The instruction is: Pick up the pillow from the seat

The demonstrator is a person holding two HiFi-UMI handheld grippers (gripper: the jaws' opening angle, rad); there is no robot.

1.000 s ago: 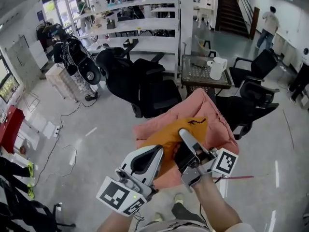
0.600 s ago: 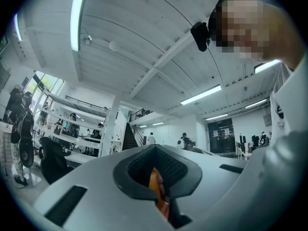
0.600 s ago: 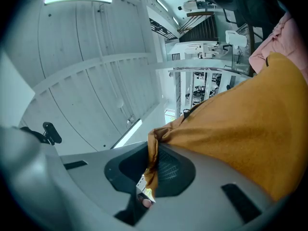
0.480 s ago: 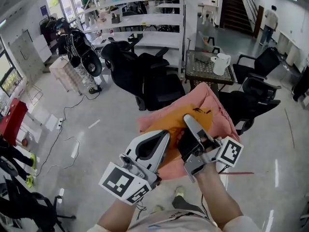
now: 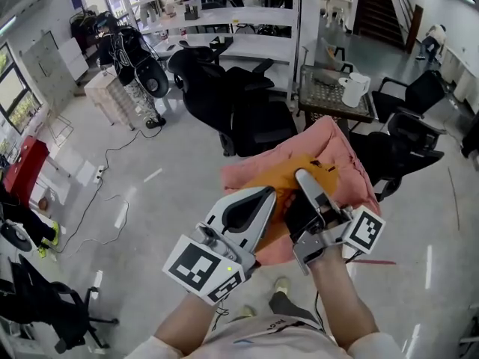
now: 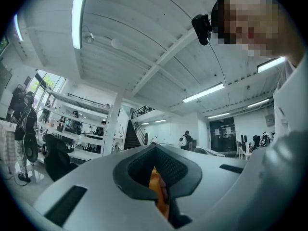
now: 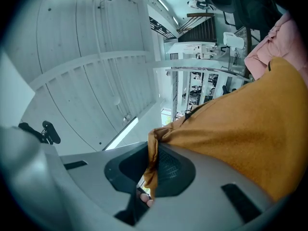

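Pillow [image 5: 337, 144] lifted clear of any seat, hanging over open floor. Left gripper [image 5: 263, 200] is clamped on its orange cover [image 5: 284, 174]; right gripper [image 5: 305, 184] pinches the same cloth. Pick-up looks complete. Floor cable [image 5: 112, 200] lies left, black office chairs [image 5: 247, 118] stand behind, table [image 5: 329, 112] right; nothing obstructs.

Black office chairs [image 5: 251, 118], white jug [image 5: 355, 90] on table [image 5: 320, 99]

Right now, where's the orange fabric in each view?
Head view: orange fabric at centre, over the pink pillow.
Left gripper view: thin sliver between the jaws, bottom centre.
Right gripper view: fills the right side, pinched in the jaws.
Shared landmark: the staircase, in all three.
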